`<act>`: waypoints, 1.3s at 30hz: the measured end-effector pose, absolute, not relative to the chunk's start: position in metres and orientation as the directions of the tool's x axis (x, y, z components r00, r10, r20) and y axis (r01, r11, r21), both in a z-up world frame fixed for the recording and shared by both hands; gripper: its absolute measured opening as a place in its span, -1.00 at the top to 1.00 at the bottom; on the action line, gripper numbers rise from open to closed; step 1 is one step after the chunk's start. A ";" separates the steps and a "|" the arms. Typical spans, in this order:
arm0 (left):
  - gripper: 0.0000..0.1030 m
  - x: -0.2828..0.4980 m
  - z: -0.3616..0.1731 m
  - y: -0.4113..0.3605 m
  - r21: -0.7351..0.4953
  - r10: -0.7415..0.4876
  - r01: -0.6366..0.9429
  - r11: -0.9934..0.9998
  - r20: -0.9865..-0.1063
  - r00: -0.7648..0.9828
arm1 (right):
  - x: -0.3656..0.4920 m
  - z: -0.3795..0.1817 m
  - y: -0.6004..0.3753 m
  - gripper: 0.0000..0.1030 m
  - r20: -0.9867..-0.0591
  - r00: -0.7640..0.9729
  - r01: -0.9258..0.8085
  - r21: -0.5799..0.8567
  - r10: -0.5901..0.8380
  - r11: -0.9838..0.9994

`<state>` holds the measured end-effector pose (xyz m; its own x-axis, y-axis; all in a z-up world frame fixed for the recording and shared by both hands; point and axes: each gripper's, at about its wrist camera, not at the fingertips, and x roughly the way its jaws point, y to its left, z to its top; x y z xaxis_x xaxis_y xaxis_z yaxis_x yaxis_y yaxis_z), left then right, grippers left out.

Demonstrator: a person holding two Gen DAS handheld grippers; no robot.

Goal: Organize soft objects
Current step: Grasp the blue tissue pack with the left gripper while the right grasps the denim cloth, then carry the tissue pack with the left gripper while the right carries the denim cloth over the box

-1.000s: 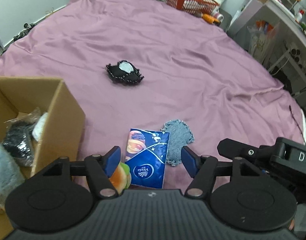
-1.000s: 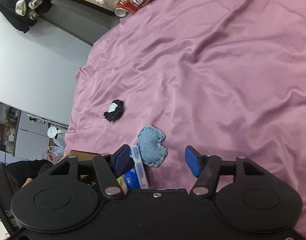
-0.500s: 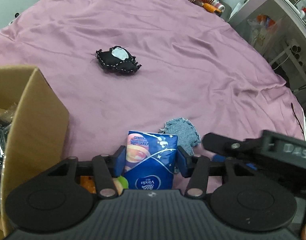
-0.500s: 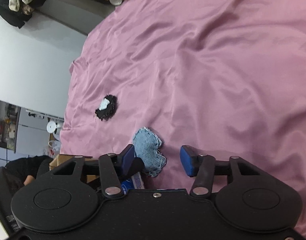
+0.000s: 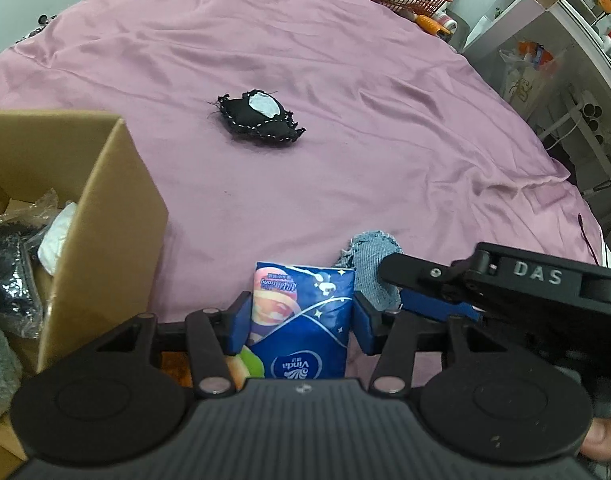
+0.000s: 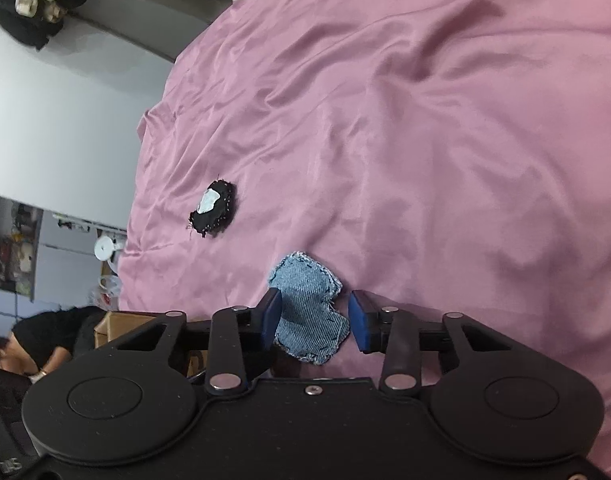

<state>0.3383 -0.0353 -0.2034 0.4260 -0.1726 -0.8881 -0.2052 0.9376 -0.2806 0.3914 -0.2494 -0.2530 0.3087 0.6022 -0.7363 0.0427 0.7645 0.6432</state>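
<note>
Nearest us, the left gripper (image 5: 301,322) has its jaws closed against both sides of the blue plastic tissue pack (image 5: 303,320), whose long axis runs forward between the blue pads. Just right of it, the right gripper (image 6: 315,320) straddles the light-blue denim heart-shaped cushion (image 6: 309,312), jaws partly open, left pad touching, right pad just clear. A second ago both grippers stood wide open, short of their targets. The brown cardboard box (image 5: 105,216) sits beside the left gripper. Farther out on the purple sheet (image 5: 345,100) lies the black stitched cushion (image 5: 261,118)
</note>
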 end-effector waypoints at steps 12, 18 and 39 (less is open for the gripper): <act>0.02 0.329 -0.172 -0.035 -0.266 -0.147 -0.194 0.944 -0.868 0.474 | 0.385 -0.237 -0.250 0.63 -0.750 0.332 -0.010 0.604 0.572 0.797; 0.02 0.320 -0.145 -0.034 -0.255 -0.124 -0.188 0.949 -0.847 0.517 | 0.376 -0.219 -0.257 0.65 -0.724 0.388 -0.028 0.610 0.571 0.792; 0.02 0.272 -0.089 -0.054 -0.245 -0.128 -0.126 0.961 -0.802 0.583 | 0.322 -0.177 -0.278 0.65 -0.723 0.520 -0.030 0.517 0.455 0.855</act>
<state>0.2715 -0.0536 -0.0894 0.5834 -0.1276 -0.8021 -0.1263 0.9613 -0.2448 0.3216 -0.2777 -0.1767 0.5205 0.4550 -0.7225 -0.0301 0.8554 0.5170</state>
